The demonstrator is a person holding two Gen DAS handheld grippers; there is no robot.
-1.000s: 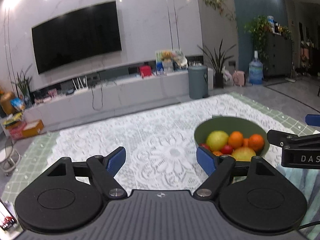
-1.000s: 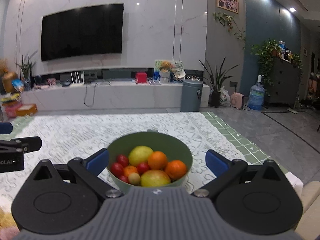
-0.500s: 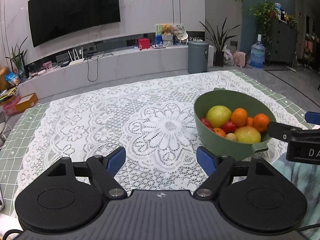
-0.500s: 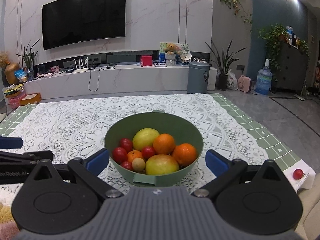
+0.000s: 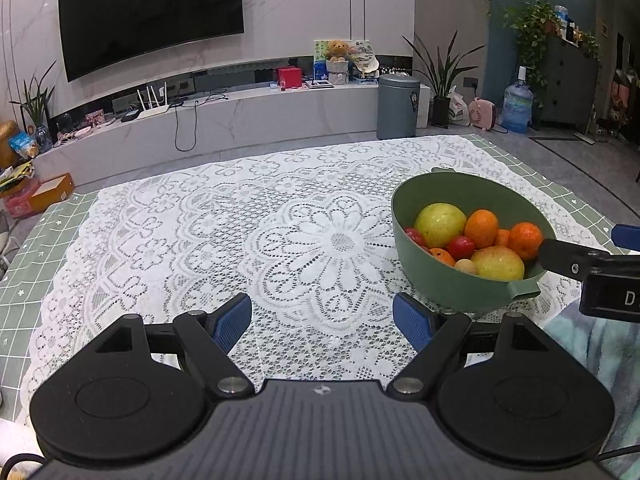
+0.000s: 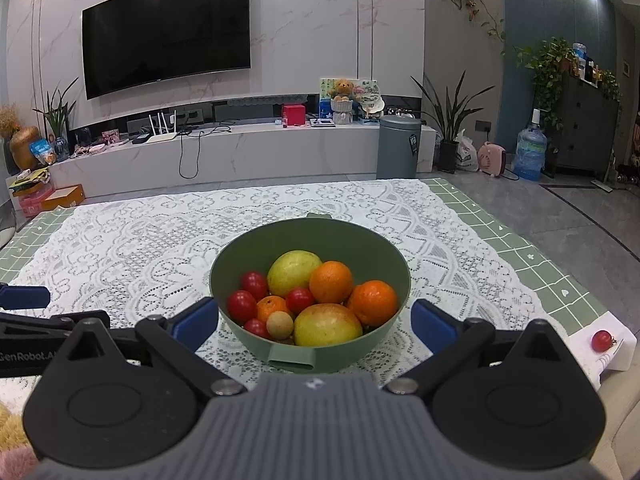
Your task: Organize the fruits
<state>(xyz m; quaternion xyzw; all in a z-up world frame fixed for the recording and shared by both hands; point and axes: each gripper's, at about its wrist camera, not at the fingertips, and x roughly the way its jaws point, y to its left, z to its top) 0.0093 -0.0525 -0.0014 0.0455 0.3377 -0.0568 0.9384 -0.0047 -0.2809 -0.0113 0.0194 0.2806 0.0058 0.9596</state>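
Observation:
A green bowl (image 6: 384,256) stands on the lace-covered table and holds yellow-green fruits, oranges (image 6: 331,282), red cherry tomatoes (image 6: 241,306) and a small tan fruit. My right gripper (image 6: 314,326) is open and empty, with the bowl between and just beyond its blue pads. My left gripper (image 5: 322,322) is open and empty over the bare lace, left of the bowl (image 5: 440,280). A single cherry tomato (image 6: 603,340) lies on a white paper at the table's right corner.
The white lace cloth (image 5: 240,240) covers a green checked tablecloth. The right gripper's finger (image 5: 572,258) reaches in at the bowl's right side in the left wrist view. Beyond the table are a TV wall, a low cabinet and a grey bin (image 6: 398,146).
Both grippers have risen and tilted down, so the table and bowl show more from above. The cherry tomato on the paper has come into the right wrist view. Both stay open.

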